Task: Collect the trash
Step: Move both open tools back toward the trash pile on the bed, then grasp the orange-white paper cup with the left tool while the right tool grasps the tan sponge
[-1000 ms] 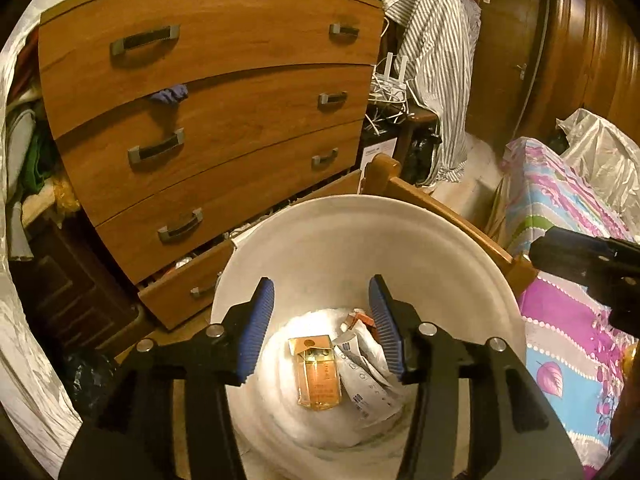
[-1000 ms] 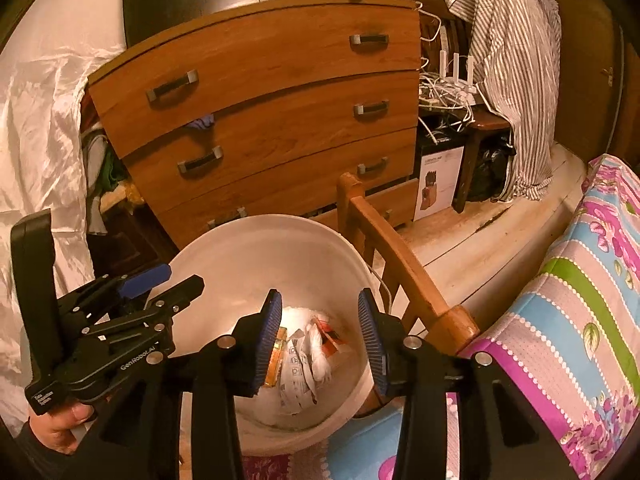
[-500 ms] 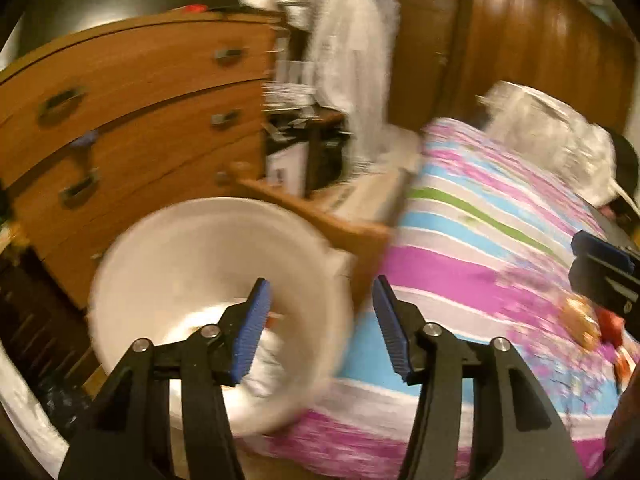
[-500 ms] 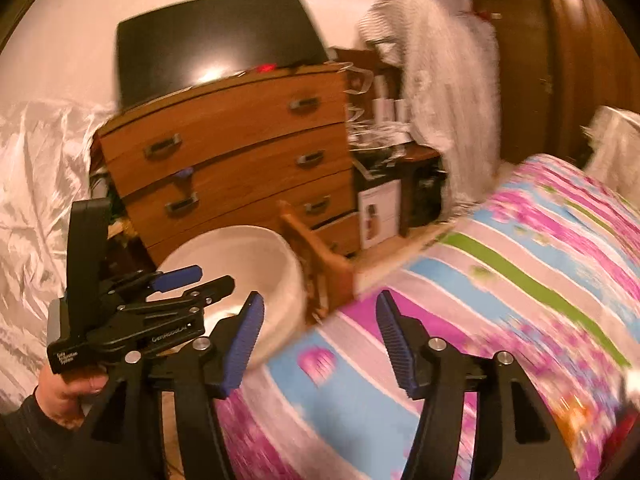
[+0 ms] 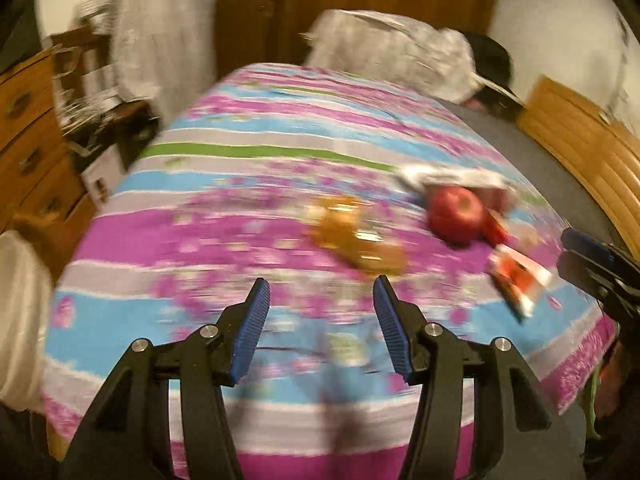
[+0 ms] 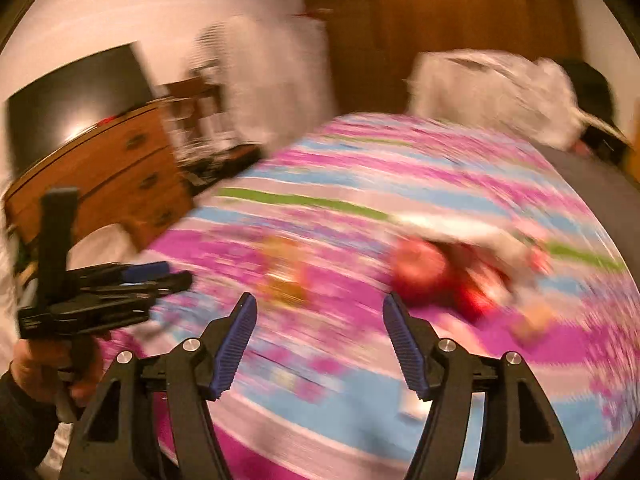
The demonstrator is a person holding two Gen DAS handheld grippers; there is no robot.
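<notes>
Both views are motion-blurred. On the striped pink and blue bedspread [image 5: 224, 240] lie a crumpled amber wrapper [image 5: 356, 236], a red apple [image 5: 456, 210], a red and white packet [image 5: 518, 276] and a white wrapper [image 5: 452, 178]. My left gripper [image 5: 320, 320] is open and empty, above the bed's near part, short of the amber wrapper. My right gripper [image 6: 320, 344] is open and empty, with the amber wrapper [image 6: 284, 272] and the apple [image 6: 420, 276] ahead. The white bin [image 5: 18, 308] shows at the far left edge.
A wooden dresser [image 6: 104, 176] stands left of the bed. A white bundle [image 5: 392, 52] and a black cap [image 5: 494, 60] lie at the bed's far end. A wooden headboard [image 5: 588, 152] is at right. Striped cloth [image 5: 132, 32] hangs behind the dresser.
Both grippers have swung right, away from the white bin and the dresser, to face the bed. The trash items on the bedspread have come into view. Both stay open.
</notes>
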